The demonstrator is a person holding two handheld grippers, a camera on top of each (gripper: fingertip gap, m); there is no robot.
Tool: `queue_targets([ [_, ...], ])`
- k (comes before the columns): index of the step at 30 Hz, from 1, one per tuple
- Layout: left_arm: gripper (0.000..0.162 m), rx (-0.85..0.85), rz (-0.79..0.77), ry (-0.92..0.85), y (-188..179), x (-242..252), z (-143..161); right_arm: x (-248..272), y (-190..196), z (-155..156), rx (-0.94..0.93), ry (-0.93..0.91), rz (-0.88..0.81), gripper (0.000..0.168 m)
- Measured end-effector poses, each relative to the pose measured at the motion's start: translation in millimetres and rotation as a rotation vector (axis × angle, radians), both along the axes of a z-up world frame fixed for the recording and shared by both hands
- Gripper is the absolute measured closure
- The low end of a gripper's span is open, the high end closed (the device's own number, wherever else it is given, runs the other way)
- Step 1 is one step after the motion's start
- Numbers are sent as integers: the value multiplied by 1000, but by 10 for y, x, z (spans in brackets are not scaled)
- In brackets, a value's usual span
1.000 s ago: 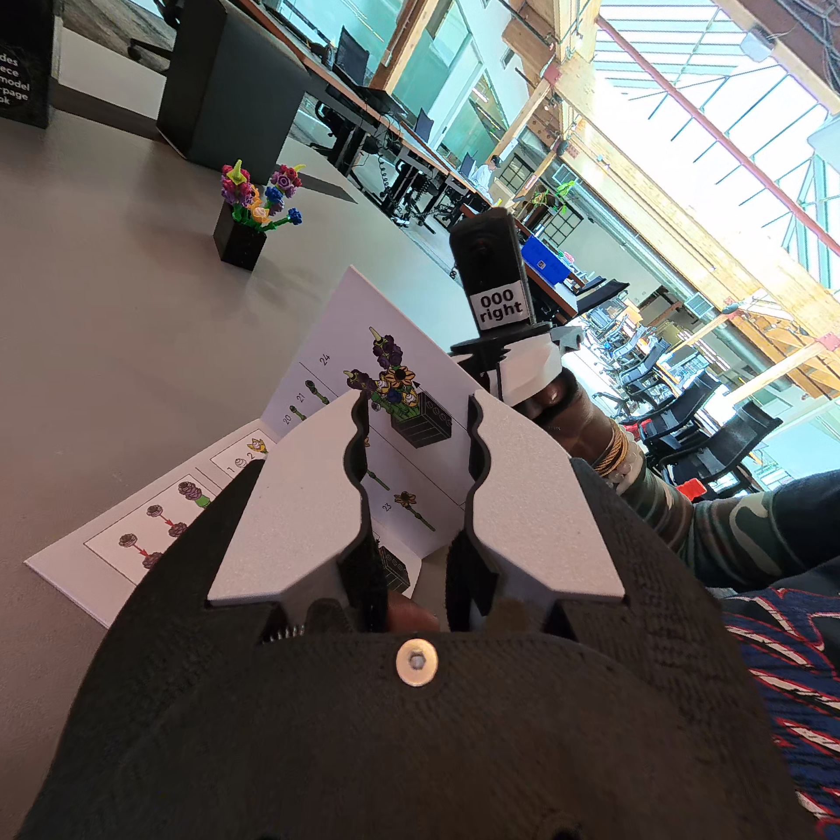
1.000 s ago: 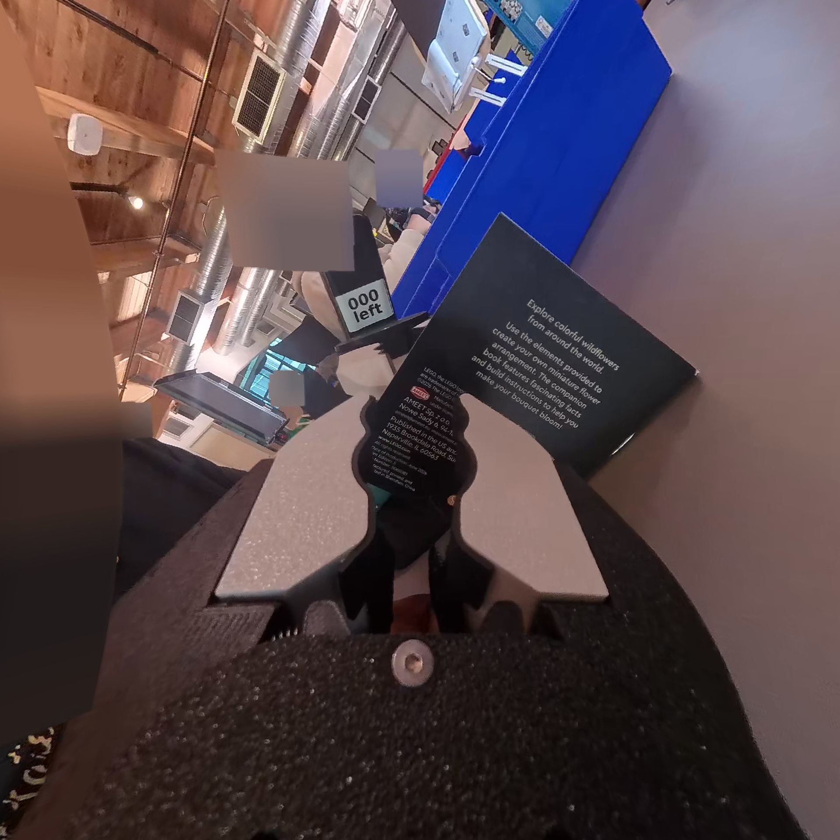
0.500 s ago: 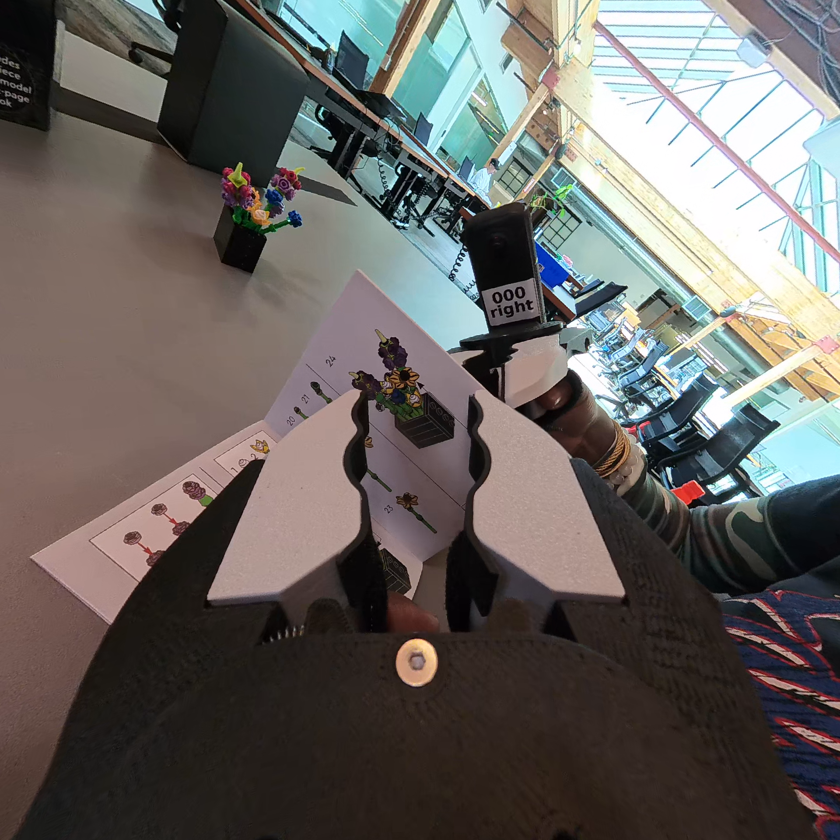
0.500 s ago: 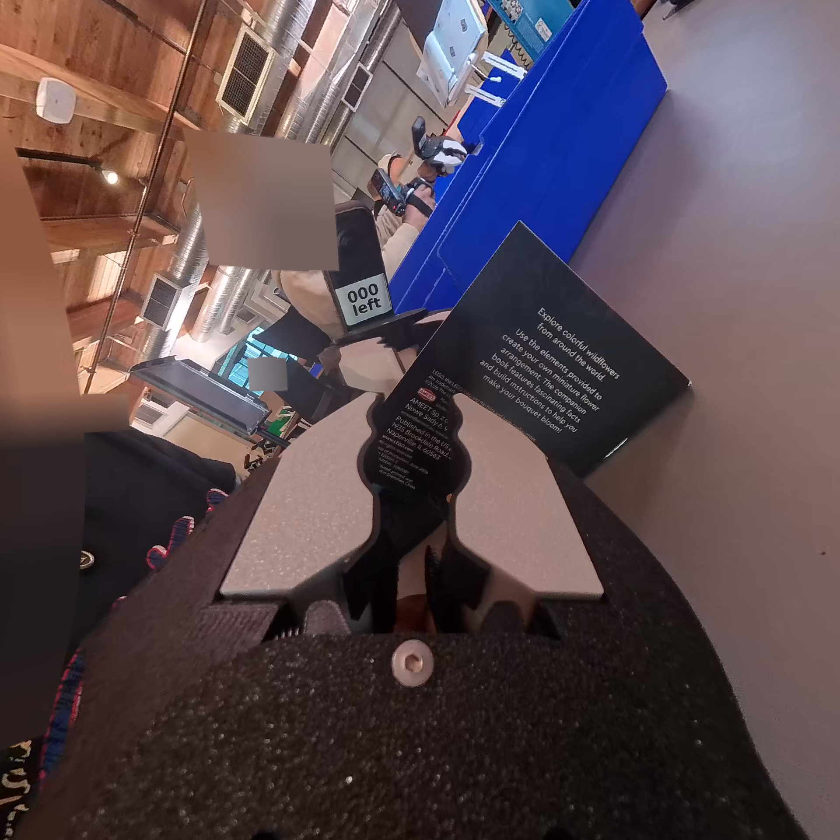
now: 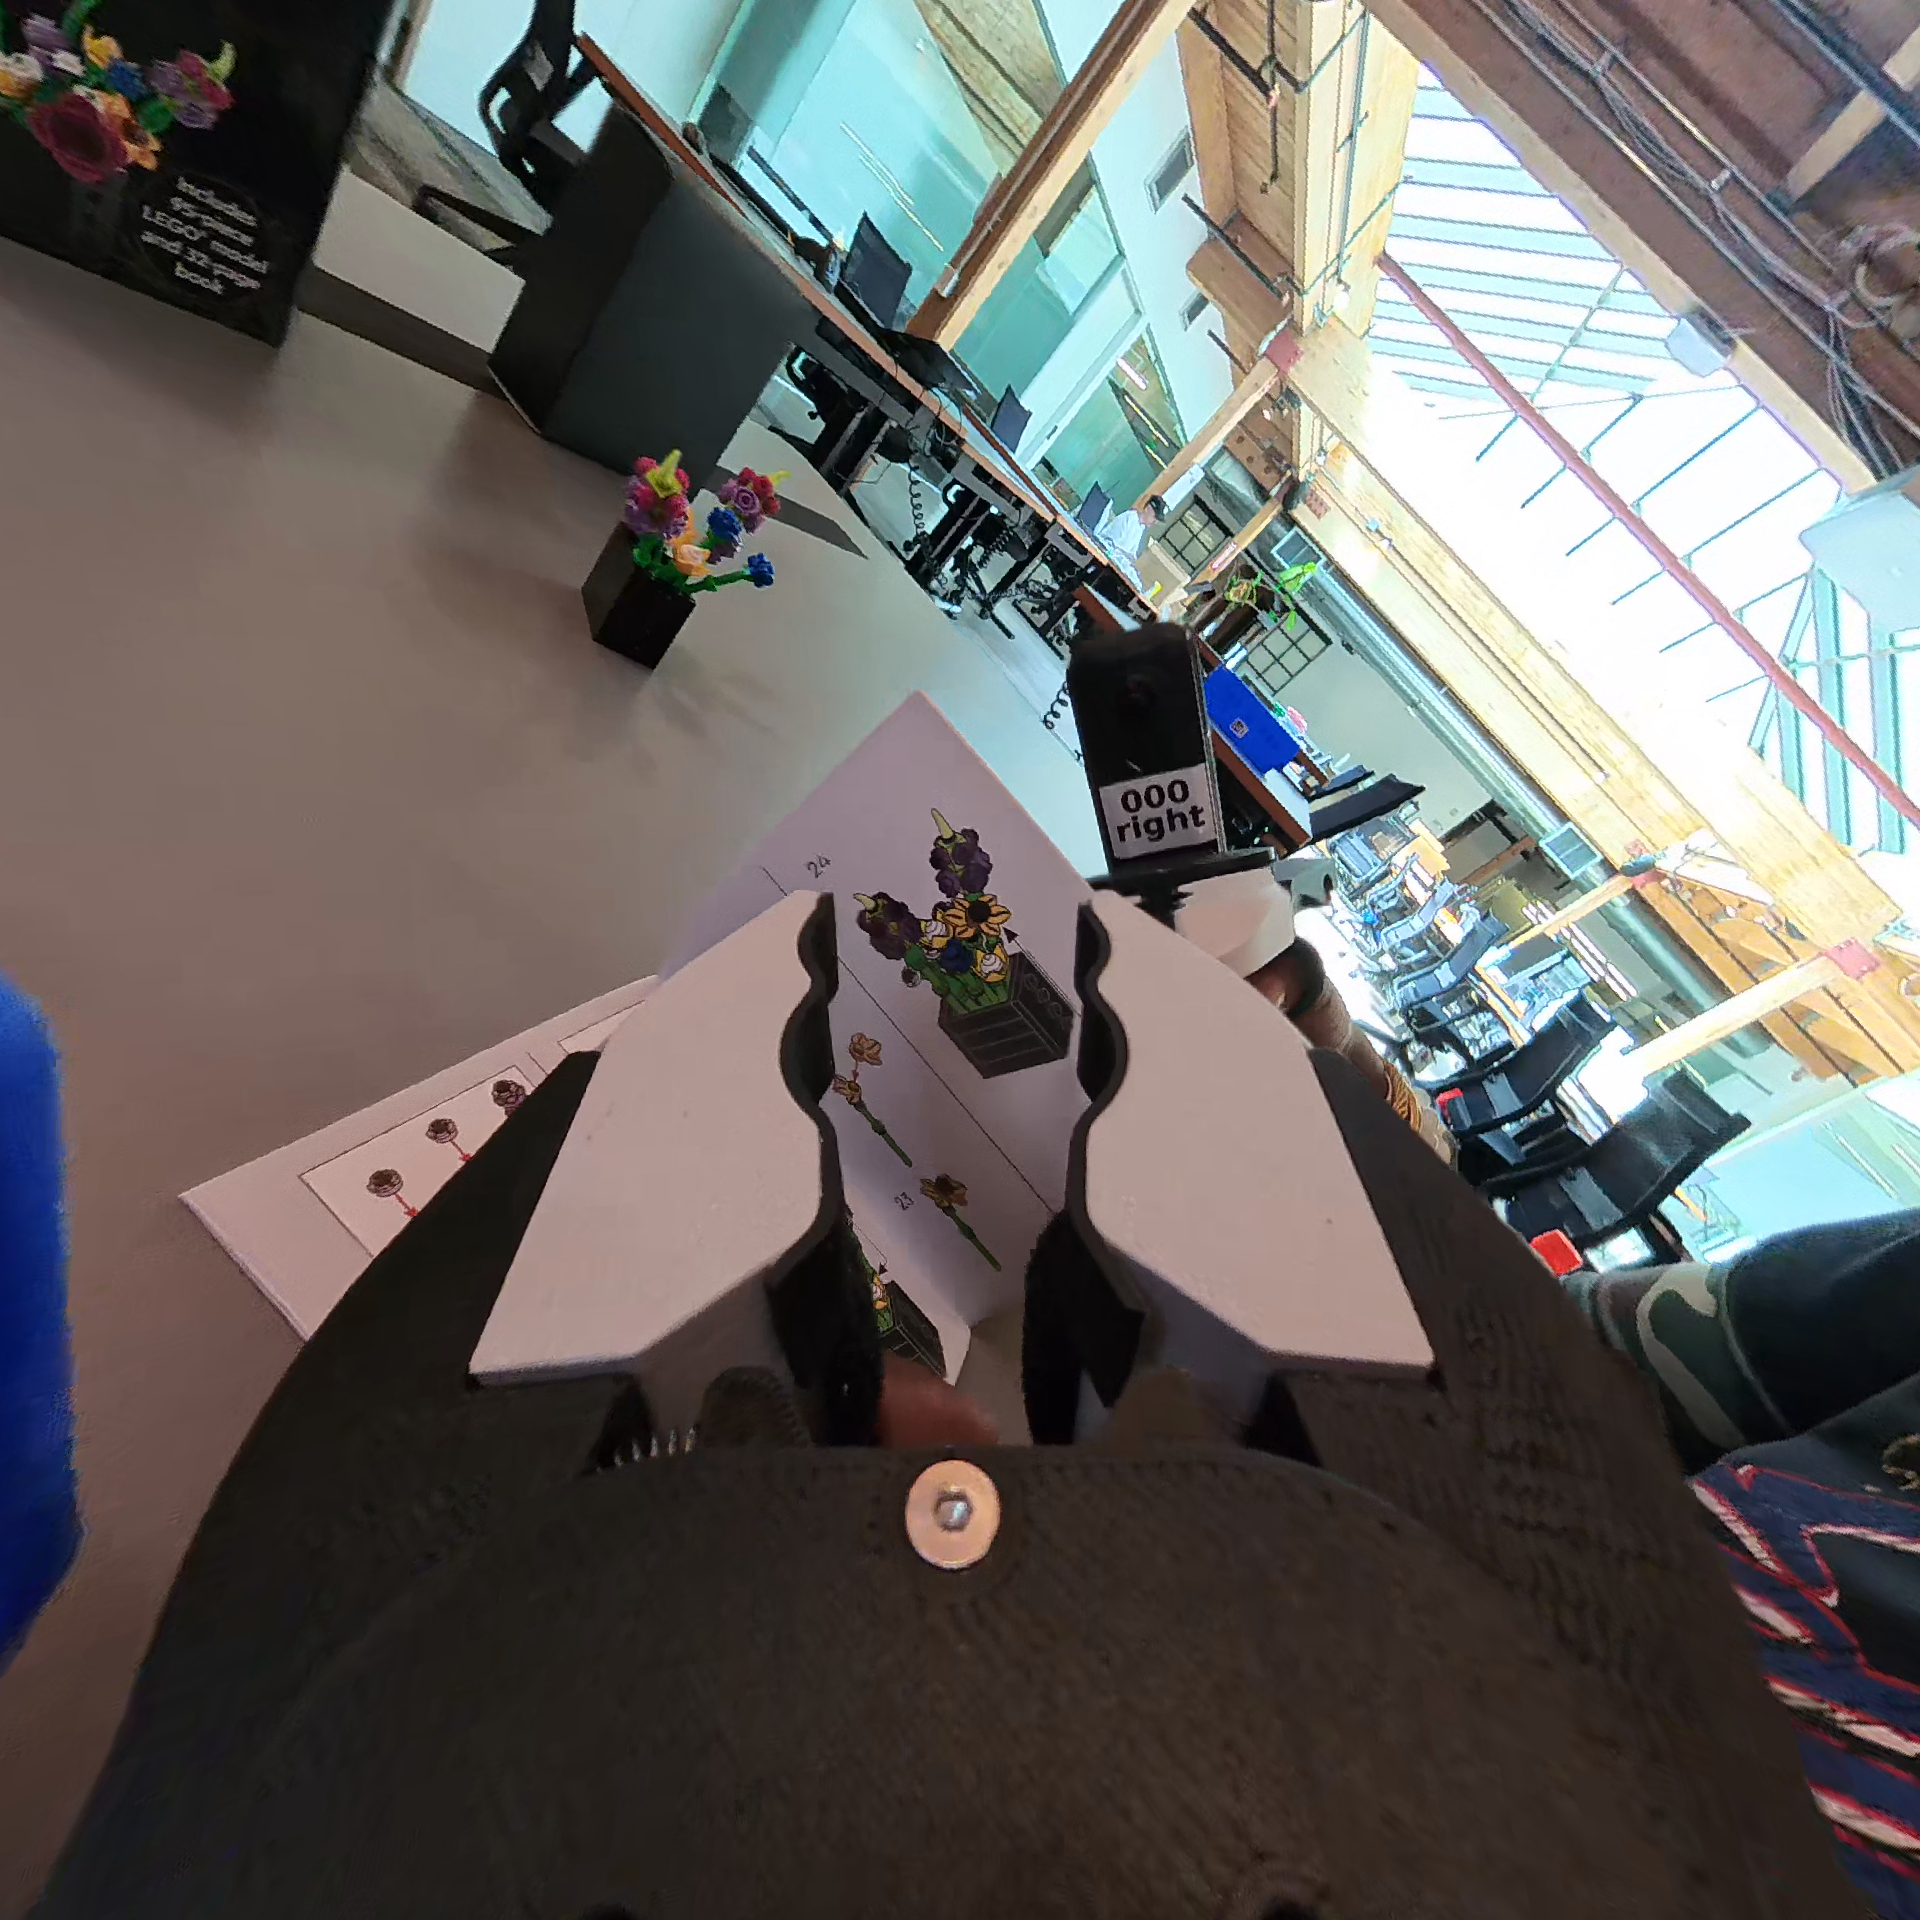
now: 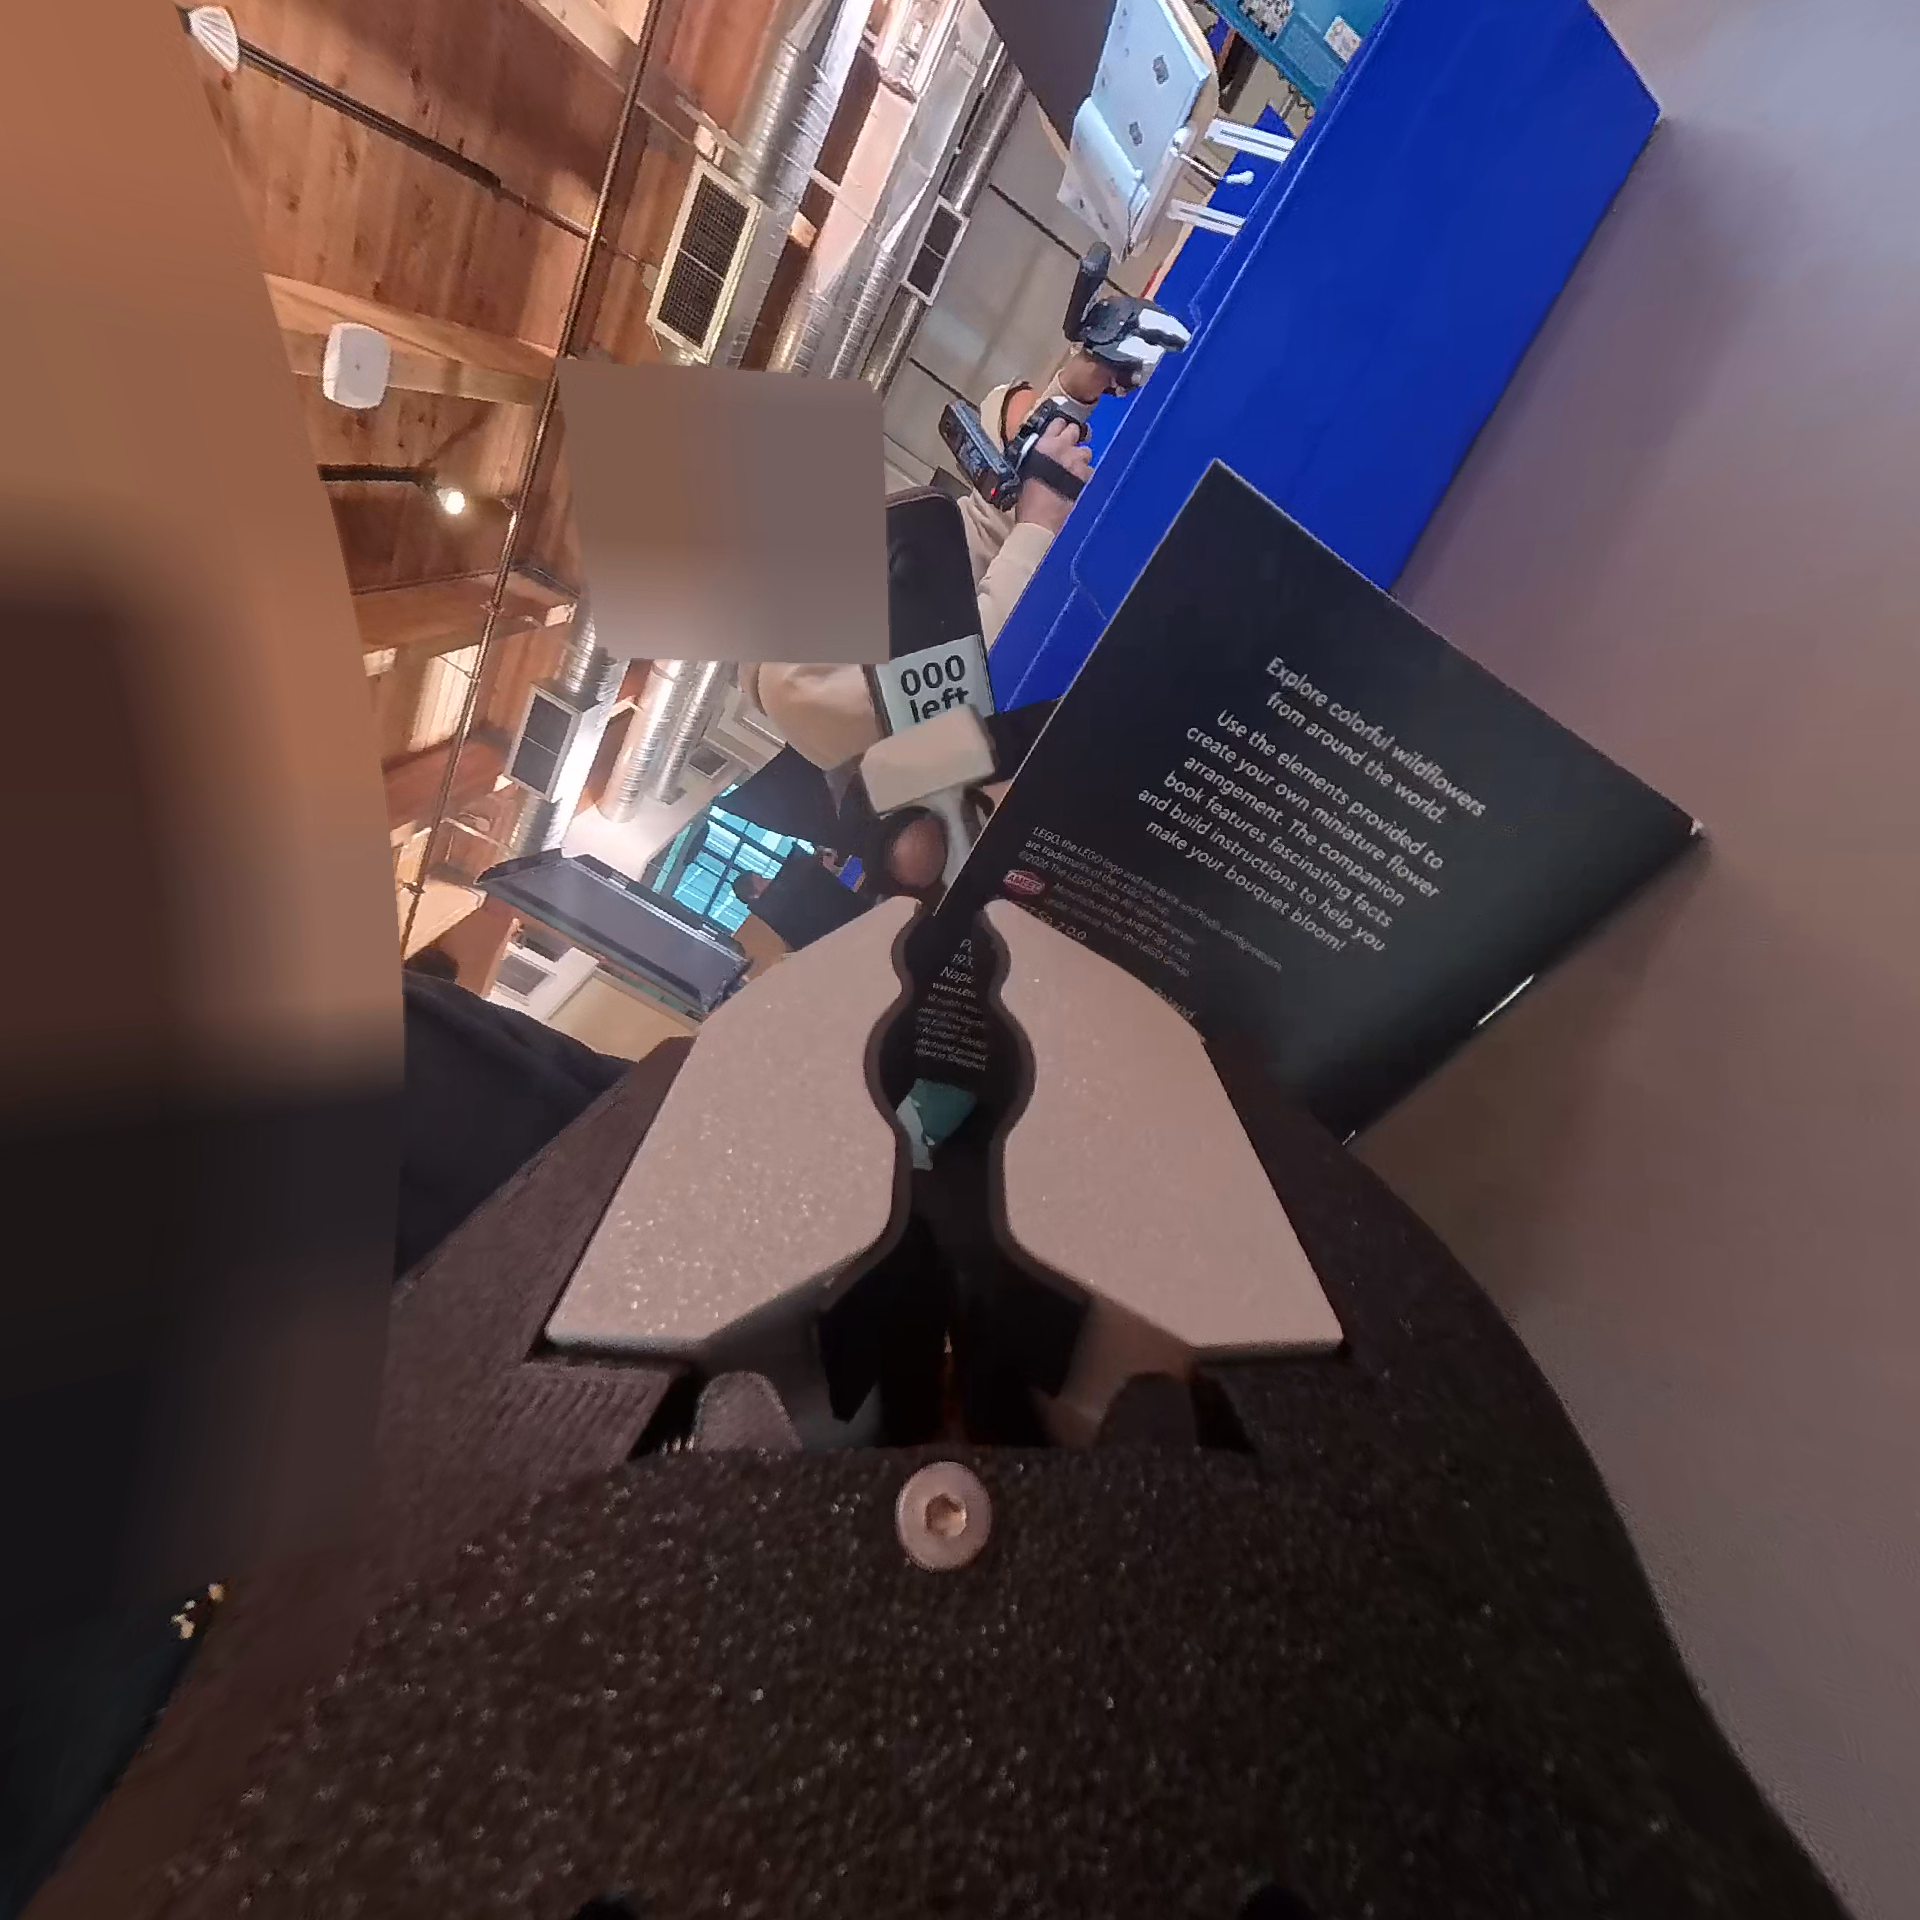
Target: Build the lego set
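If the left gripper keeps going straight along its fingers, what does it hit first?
Most likely the raised white page of the instruction booklet, which fills the gap ahead of the open left gripper. The right gripper is behind that page; depth is unclear.

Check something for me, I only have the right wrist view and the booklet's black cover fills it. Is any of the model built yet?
Observer: Yes. A finished flower bouquet in a black pot stands on the table, beyond the booklet.
Operator: Left gripper state?
Observer: The left gripper is open and empty, pointed at the booklet's inner side.
Operator: What's on that side?
Observer: The instruction booklet is open to white pages of flower step diagrams. One leaf lies flat on the table and the other stands raised.
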State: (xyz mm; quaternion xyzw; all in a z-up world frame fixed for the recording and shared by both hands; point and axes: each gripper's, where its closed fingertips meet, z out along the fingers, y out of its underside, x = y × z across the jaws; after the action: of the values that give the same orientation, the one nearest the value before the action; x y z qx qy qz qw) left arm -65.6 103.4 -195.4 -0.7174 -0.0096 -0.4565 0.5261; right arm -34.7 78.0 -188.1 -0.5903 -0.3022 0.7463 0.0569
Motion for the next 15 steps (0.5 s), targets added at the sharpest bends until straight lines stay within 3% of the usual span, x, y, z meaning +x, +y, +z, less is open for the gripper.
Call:
queue_targets([
  [4,118,22,-125,60,-101,180,-7,84,50,10,-31,6,-10,161],
  [8,98,-4,-327,210,-265,489,-154,118,73,-8,-44,4,-18,163],
  [10,86,2,-331,240,-274,510,-169,113,69,-138,-34,-58,-24,164],
  [12,84,13,-324,236,-275,500,-155,103,36,-365,34,-162,-31,166],
  [15,84,1,-321,233,-269,496,-168,96,24,-238,-25,-93,-10,165],
])
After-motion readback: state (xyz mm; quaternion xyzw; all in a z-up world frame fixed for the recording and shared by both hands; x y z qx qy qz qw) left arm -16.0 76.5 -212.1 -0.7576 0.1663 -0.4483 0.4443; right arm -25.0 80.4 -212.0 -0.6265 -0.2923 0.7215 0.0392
